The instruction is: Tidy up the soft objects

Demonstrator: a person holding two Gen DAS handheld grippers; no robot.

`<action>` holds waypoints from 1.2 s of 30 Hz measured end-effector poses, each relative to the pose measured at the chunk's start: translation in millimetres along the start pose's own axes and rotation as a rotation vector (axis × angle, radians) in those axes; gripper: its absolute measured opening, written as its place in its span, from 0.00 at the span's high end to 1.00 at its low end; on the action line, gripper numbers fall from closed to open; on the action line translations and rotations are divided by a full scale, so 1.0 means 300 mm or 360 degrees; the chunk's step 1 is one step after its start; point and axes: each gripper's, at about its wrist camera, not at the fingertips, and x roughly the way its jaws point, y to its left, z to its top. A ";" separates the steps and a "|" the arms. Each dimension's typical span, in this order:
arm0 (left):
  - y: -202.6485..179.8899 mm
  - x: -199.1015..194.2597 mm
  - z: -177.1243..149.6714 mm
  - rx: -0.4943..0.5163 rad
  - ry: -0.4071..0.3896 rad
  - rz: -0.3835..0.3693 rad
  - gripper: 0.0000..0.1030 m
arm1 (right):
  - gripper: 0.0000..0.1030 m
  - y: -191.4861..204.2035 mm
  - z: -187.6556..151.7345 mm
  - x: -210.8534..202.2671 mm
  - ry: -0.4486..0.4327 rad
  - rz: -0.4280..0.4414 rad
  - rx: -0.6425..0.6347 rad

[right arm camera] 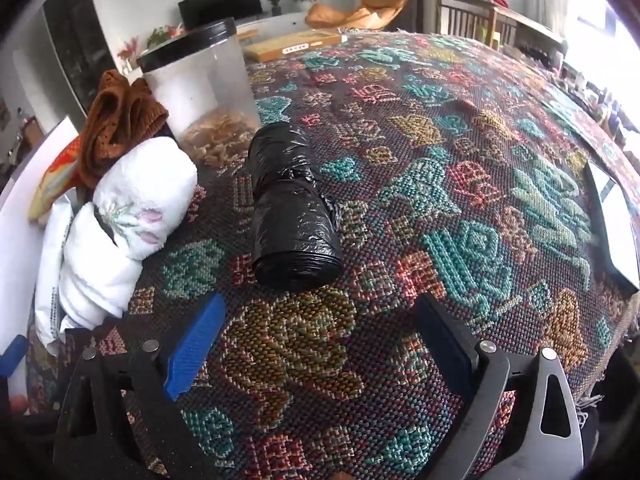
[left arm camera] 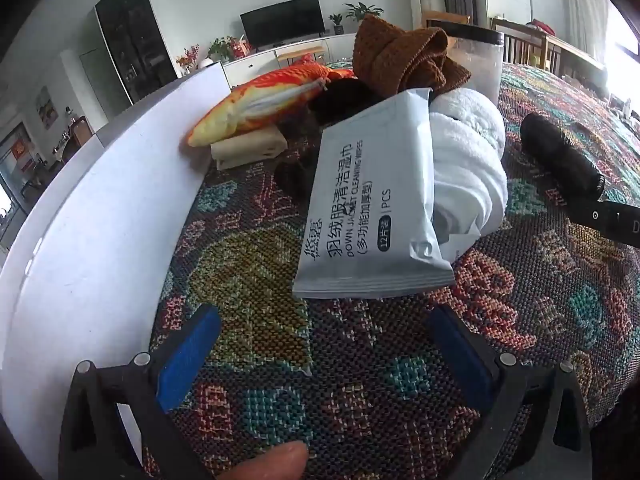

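My left gripper [left arm camera: 324,344] is open and empty just short of a grey wipes pack [left arm camera: 372,208] that leans on a rolled white towel [left arm camera: 468,164]. Behind them lie an orange fish plush [left arm camera: 260,104] and a brown knitted cloth [left arm camera: 404,56]. A black bin-bag roll [left arm camera: 560,156] lies to the right. My right gripper [right arm camera: 320,336] is open and empty, just in front of the black bin-bag roll [right arm camera: 292,208]. The white towel [right arm camera: 132,208], the brown cloth [right arm camera: 120,124] and the wipes pack [right arm camera: 50,264] are at its left.
A white board [left arm camera: 92,232] walls the left side of the patterned tablecloth [left arm camera: 280,360]. A clear jar with a black lid [right arm camera: 200,84] stands behind the towel. A flat wooden box [right arm camera: 296,44] lies at the far edge. A dark-framed tablet [right arm camera: 612,216] lies at the right.
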 end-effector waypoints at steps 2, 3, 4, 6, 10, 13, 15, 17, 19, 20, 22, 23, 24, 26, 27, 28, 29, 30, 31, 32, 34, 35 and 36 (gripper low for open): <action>0.008 -0.008 0.006 -0.0026 0.0001 -0.0023 0.00 | 0.05 0.021 -0.004 0.013 0.0026 -0.0043 -0.0045; 0.014 -0.010 0.012 -0.0045 0.0013 -0.0044 0.00 | 0.05 0.037 0.004 0.024 0.0033 -0.0066 -0.0067; 0.039 0.025 0.004 -0.0076 0.0022 -0.0075 0.00 | 0.05 0.044 0.015 0.037 0.0041 -0.0088 -0.0087; 0.041 0.064 0.033 -0.0123 0.0048 -0.0126 0.00 | 0.05 0.060 0.016 0.039 0.0044 -0.0104 -0.0106; 0.058 0.072 0.025 -0.0202 0.0097 -0.0215 0.00 | 0.05 0.061 0.018 0.041 0.0046 -0.0098 -0.0101; 0.044 0.075 0.022 -0.0175 0.0074 -0.0187 0.00 | 0.05 0.050 0.024 0.044 0.0045 -0.0096 -0.0101; 0.045 0.067 0.016 -0.0173 0.0075 -0.0181 0.00 | 0.05 0.049 0.027 0.046 0.0045 -0.0098 -0.0102; 0.043 0.069 0.018 -0.0166 0.0078 -0.0170 0.00 | 0.05 0.051 0.028 0.047 0.0045 -0.0098 -0.0102; 0.046 0.071 0.024 -0.0158 0.0081 -0.0166 0.00 | 0.05 0.052 0.028 0.047 0.0045 -0.0099 -0.0102; 0.047 0.072 0.021 -0.0161 0.0079 -0.0165 0.00 | 0.05 0.051 0.028 0.047 0.0044 -0.0100 -0.0103; 0.047 0.073 0.020 -0.0162 0.0080 -0.0164 0.00 | 0.04 0.050 0.026 0.046 0.0044 -0.0097 -0.0103; 0.048 0.073 0.015 -0.0163 0.0075 -0.0163 0.00 | 0.04 0.050 0.027 0.046 0.0044 -0.0098 -0.0102; 0.048 0.073 0.015 -0.0162 0.0074 -0.0162 0.00 | 0.04 0.050 0.025 0.045 0.0044 -0.0096 -0.0104; 0.048 0.074 0.018 -0.0166 0.0077 -0.0162 0.00 | 0.04 0.050 0.025 0.045 0.0044 -0.0096 -0.0104; 0.048 0.074 0.019 -0.0165 0.0077 -0.0162 0.00 | 0.04 0.050 0.024 0.045 0.0044 -0.0096 -0.0105; 0.048 0.074 0.017 -0.0164 0.0076 -0.0161 0.00 | 0.04 0.049 0.025 0.045 0.0044 -0.0096 -0.0105; 0.048 0.074 0.016 -0.0164 0.0074 -0.0160 0.00 | 0.04 0.050 0.024 0.045 0.0044 -0.0096 -0.0105; 0.047 0.073 0.013 -0.0159 0.0074 -0.0153 0.00 | 0.04 0.050 0.024 0.045 0.0044 -0.0096 -0.0106; 0.047 0.073 0.013 -0.0160 0.0074 -0.0154 0.00 | 0.04 0.050 0.024 0.045 0.0044 -0.0096 -0.0106; 0.047 0.073 0.012 -0.0161 0.0073 -0.0153 0.00 | 0.04 0.050 0.024 0.045 0.0044 -0.0096 -0.0105; 0.047 0.073 0.011 -0.0162 0.0072 -0.0153 0.00 | 0.04 0.050 0.023 0.045 0.0043 -0.0096 -0.0106; 0.047 0.073 0.010 -0.0161 0.0070 -0.0154 0.00 | 0.04 0.049 0.023 0.045 0.0043 -0.0096 -0.0105; 0.047 0.073 0.010 -0.0161 0.0070 -0.0154 0.00 | 0.04 0.049 0.021 0.044 0.0042 -0.0096 -0.0106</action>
